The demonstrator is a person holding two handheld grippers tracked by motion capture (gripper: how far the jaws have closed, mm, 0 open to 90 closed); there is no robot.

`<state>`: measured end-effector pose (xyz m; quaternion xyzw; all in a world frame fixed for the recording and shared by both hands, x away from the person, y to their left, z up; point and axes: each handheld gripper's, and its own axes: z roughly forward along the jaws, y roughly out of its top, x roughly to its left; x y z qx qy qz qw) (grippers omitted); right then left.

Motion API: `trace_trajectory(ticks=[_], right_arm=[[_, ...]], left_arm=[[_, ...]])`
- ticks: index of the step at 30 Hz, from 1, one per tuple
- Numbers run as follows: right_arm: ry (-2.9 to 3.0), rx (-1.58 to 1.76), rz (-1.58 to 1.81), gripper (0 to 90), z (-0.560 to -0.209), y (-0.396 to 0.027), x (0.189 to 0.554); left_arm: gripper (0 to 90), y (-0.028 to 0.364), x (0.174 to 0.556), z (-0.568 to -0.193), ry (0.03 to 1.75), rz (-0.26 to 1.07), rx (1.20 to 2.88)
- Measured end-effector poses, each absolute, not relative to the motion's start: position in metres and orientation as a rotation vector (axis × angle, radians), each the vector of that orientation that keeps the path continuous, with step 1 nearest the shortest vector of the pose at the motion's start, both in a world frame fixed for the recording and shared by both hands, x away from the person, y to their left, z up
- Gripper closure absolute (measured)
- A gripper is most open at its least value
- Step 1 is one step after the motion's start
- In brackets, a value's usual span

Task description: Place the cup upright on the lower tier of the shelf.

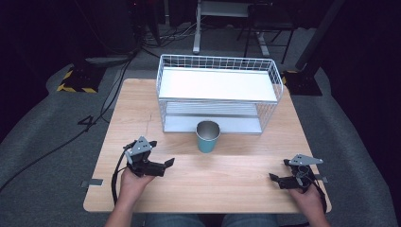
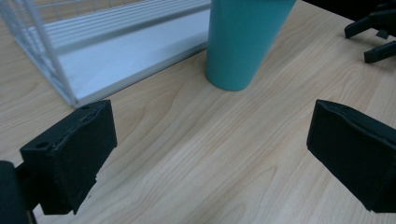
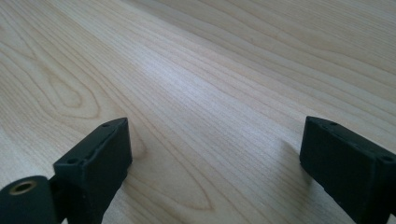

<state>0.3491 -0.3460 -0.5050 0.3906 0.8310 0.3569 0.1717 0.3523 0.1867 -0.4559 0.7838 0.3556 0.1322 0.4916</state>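
Light wooden table [image 1: 142, 99] carries a white wire-mesh 2-tier shelf rack [image 1: 218, 90] at its far middle. Teal tapered cup [image 1: 207, 136], upright with its mouth up, stands on the table just in front of the rack's lower shelf, near centre. Left gripper [image 1: 163, 166], held in the person's left hand [image 1: 131, 182], sits near the table's front left, jaws spread wide with nothing between them; its own view has the cup [image 2: 245, 39] ahead, well apart. Right gripper [image 1: 275, 179], in the right hand [image 1: 307, 198] at front right, jaws likewise spread, bare wood between them.
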Motion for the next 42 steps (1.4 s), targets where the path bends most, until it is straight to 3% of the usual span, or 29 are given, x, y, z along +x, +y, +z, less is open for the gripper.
trace_trajectory(ticks=[42], right_arm=[[2.345,1.119,1.013,11.5,-0.505,-0.346,0.349]], left_arm=[[4.5,0.087,0.412,-0.476,0.801,0.321,1.86]])
